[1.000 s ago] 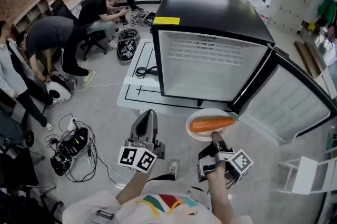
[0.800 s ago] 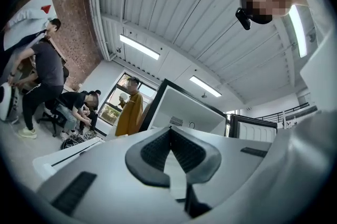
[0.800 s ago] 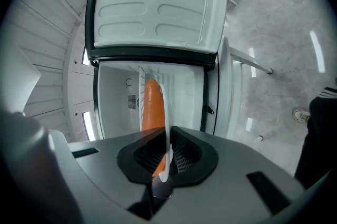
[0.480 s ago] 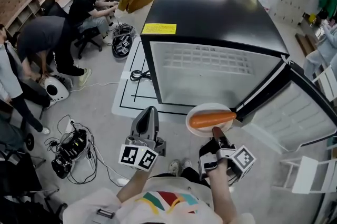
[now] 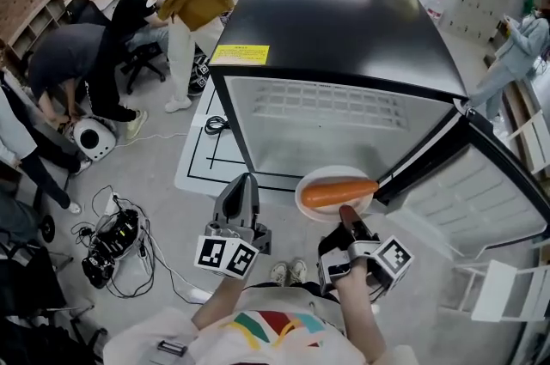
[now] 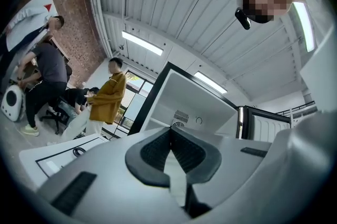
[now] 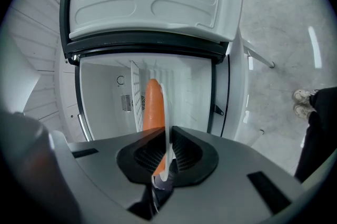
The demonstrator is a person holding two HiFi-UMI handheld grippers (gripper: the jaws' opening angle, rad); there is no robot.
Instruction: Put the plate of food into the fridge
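Nearest the person, the right gripper (image 5: 345, 215) has its jaws pinched on the near rim of a round white plate (image 5: 320, 178), which carries one long orange carrot (image 5: 339, 192) lying across it. The right gripper view shows that rim (image 7: 167, 112) clamped edge-on between the dark pads, with the carrot (image 7: 152, 107) beside it. At nine o'clock of it, the left gripper (image 5: 241, 187) hangs with its jaws pressed together on nothing (image 6: 170, 136).

The plate is in the air at twelve o'clock of the right gripper, just before the mouth of the black-topped fridge with a white inside (image 5: 335, 127). Its white-lined door (image 5: 490, 191) stands swung wide at three o'clock.

By my reading, the pickup and the door are done. Left to do: carry the plate past the threshold, set it down level inside, let go, draw back, and perhaps shut the door
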